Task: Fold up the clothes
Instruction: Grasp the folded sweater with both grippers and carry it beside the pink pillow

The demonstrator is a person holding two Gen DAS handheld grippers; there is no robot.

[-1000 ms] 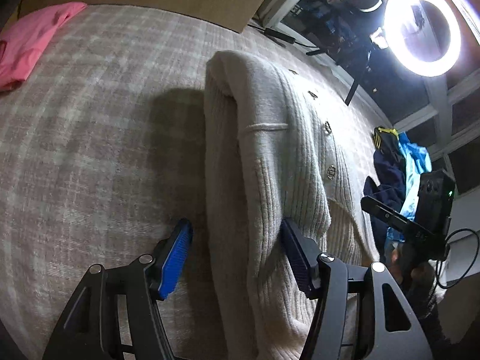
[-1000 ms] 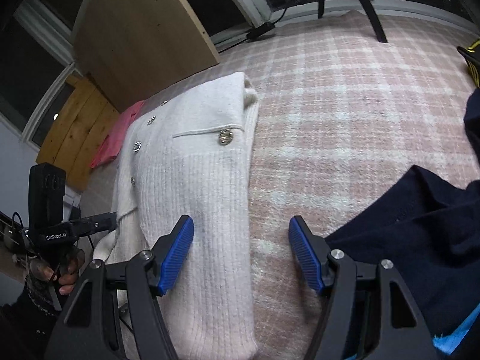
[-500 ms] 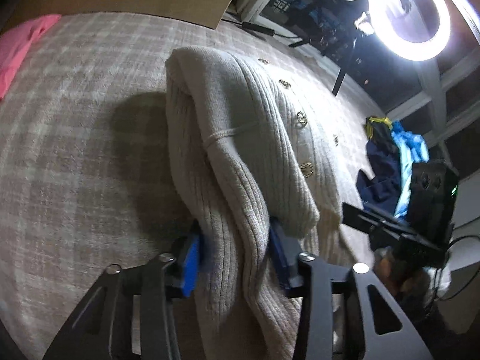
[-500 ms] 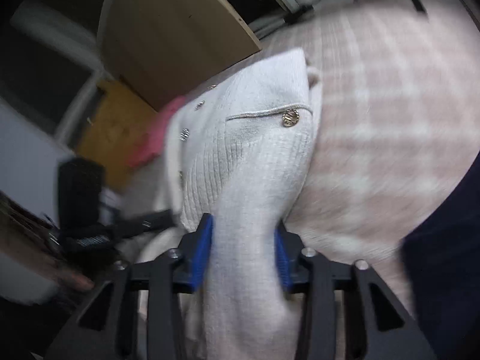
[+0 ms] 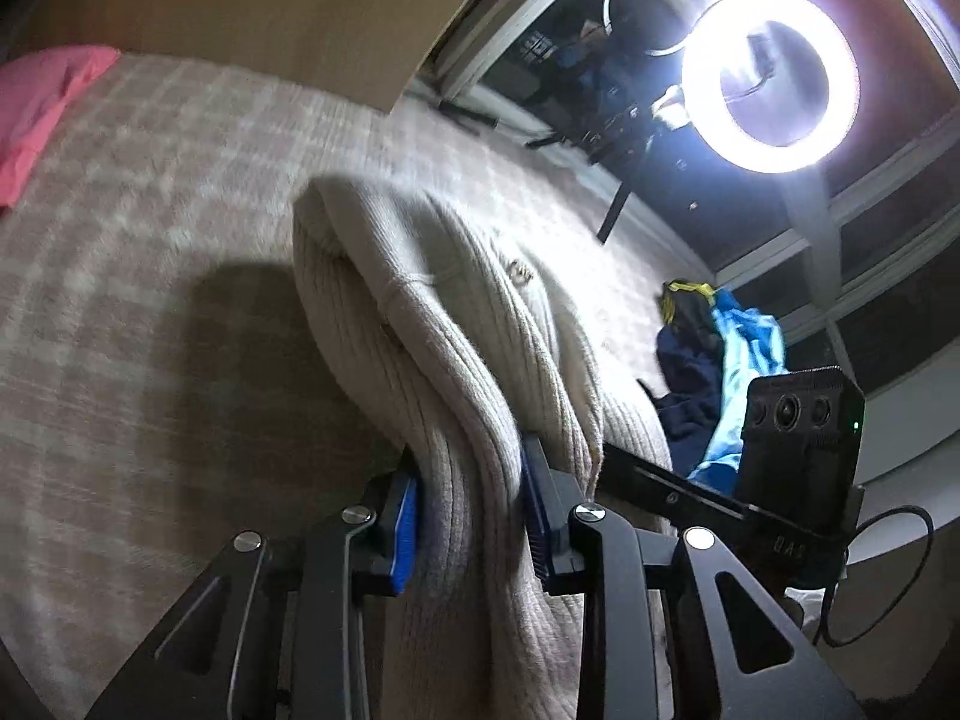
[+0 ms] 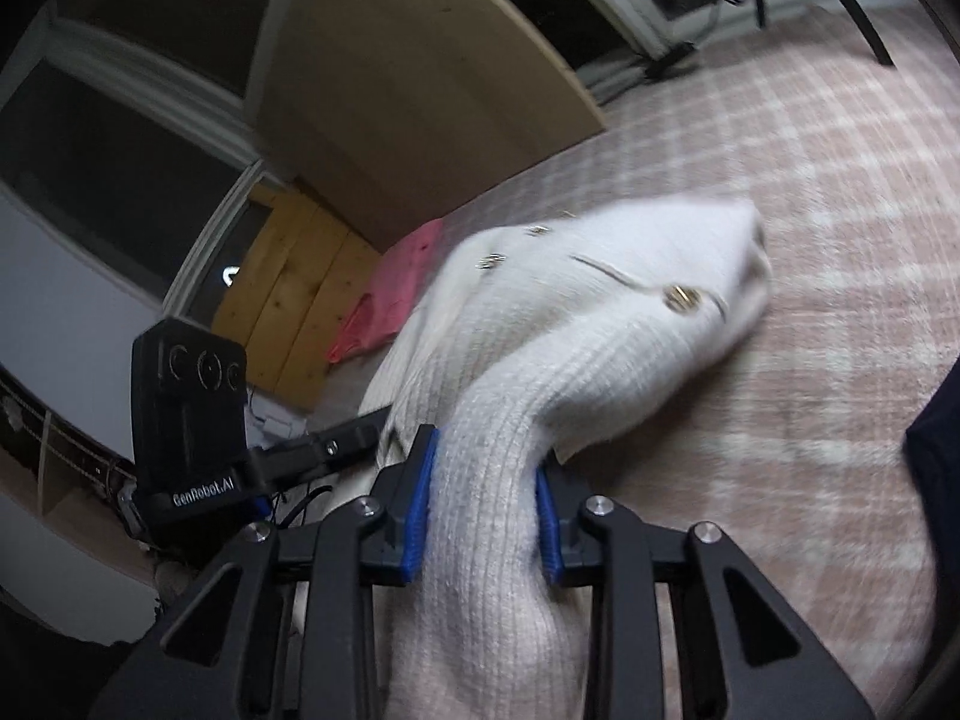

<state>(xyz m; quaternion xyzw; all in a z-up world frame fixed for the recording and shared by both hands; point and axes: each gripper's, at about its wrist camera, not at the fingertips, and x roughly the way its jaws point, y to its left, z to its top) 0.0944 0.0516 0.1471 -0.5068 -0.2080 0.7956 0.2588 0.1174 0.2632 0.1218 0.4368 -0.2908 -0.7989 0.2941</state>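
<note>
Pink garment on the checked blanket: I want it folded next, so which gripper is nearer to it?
Left. The left gripper holds the cardigan edge facing the pink garment; the right gripper holds the opposite edge, farther away.

Left gripper (image 5: 471,519), black frame with blue pads: jaws drawn close, clamped on a thick ribbed fold of the cream knitted cardigan (image 5: 444,324) at its near edge, one pad on each side of the fold. Right gripper (image 6: 485,513), same build: jaws likewise pinched on a bunched ribbed fold at the cardigan's near edge. Both grippers point along the cardigan toward its far folded end, side by side, the fabric bunched up between the pads.
</note>
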